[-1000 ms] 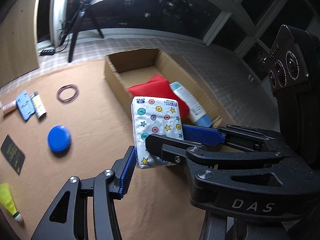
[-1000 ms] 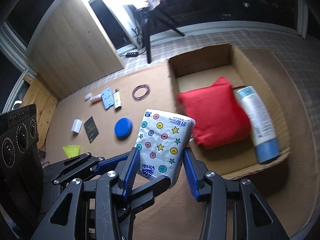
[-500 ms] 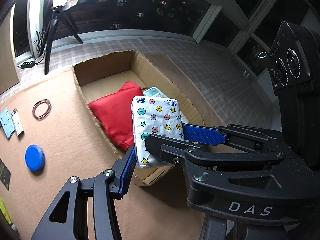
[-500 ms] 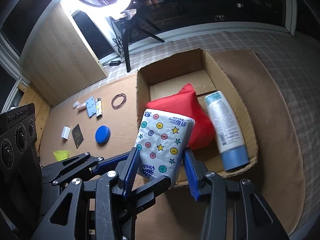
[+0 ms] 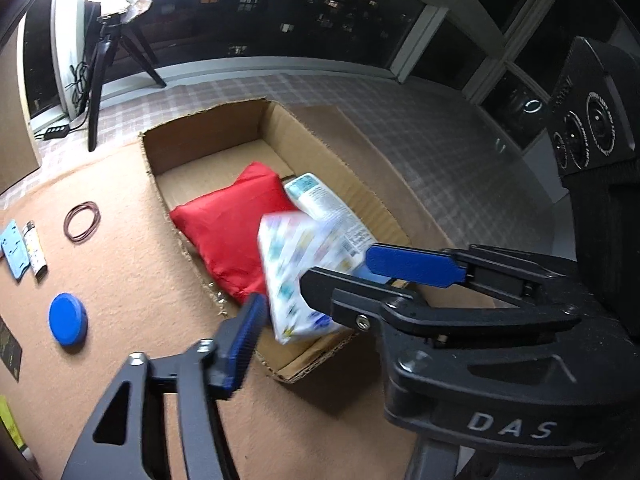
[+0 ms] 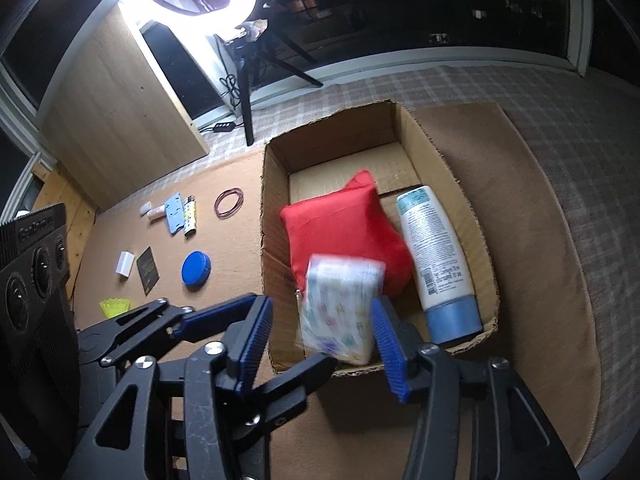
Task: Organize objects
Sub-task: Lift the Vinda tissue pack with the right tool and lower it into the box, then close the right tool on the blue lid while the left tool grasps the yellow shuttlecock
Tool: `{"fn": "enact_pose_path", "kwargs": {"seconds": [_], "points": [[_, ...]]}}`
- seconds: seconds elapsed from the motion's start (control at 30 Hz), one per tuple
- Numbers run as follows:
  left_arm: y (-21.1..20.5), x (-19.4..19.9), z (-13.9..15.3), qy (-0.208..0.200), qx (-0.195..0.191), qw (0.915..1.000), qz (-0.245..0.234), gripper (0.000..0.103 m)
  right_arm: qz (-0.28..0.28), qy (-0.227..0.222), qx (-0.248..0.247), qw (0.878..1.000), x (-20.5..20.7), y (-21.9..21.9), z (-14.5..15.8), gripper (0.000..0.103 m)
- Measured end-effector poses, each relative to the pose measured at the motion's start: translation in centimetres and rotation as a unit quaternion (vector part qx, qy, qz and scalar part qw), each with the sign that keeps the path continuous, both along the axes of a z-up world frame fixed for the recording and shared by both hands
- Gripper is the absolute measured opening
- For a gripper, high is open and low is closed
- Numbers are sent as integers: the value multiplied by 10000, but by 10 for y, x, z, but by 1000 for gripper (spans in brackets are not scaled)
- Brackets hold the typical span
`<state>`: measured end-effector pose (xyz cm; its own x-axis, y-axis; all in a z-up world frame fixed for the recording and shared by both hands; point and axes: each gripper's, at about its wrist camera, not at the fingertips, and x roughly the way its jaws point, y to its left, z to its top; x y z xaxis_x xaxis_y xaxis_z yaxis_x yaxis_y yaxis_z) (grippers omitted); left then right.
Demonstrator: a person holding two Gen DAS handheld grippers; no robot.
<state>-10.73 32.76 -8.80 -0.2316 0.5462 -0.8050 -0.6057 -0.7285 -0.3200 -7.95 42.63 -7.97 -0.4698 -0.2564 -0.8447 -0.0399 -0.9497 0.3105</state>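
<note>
A white tissue pack with coloured dots and stars is blurred and drops free between both grippers into the near end of the cardboard box; it also shows in the right wrist view. My left gripper is open around it. My right gripper is open too, its blue pads apart from the pack. In the box lie a red cushion and a white bottle with a blue cap.
On the brown mat left of the box lie a blue round lid, a rubber band ring, a blue card, a lighter, a black card and a yellow shuttlecock. A ring light tripod stands behind.
Both grippers have opened and let go of the tissue pack, which now falls blurred into the box's near end. Both grippers have moved further over the box.
</note>
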Motion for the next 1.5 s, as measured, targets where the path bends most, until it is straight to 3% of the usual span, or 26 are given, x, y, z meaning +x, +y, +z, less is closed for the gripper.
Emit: {"fn": "enact_pose_path", "kwargs": {"seconds": [0.4, 0.83, 1.17, 1.5], "points": [[-37, 5, 5, 37, -13, 9996, 272, 68, 27, 60, -92, 9999, 1, -16, 7, 54], [-139, 12, 5, 70, -137, 9943, 1058, 68, 507, 20, -245, 9984, -10, -78, 5, 59], [-239, 16, -9, -28, -274, 9819, 1872, 68, 918, -93, -266, 9954, -21, -133, -4, 60], [-331, 26, -24, -74, -449, 9624, 2679, 68, 1169, -228, 37, 9929, -39, -177, -21, 63]]}}
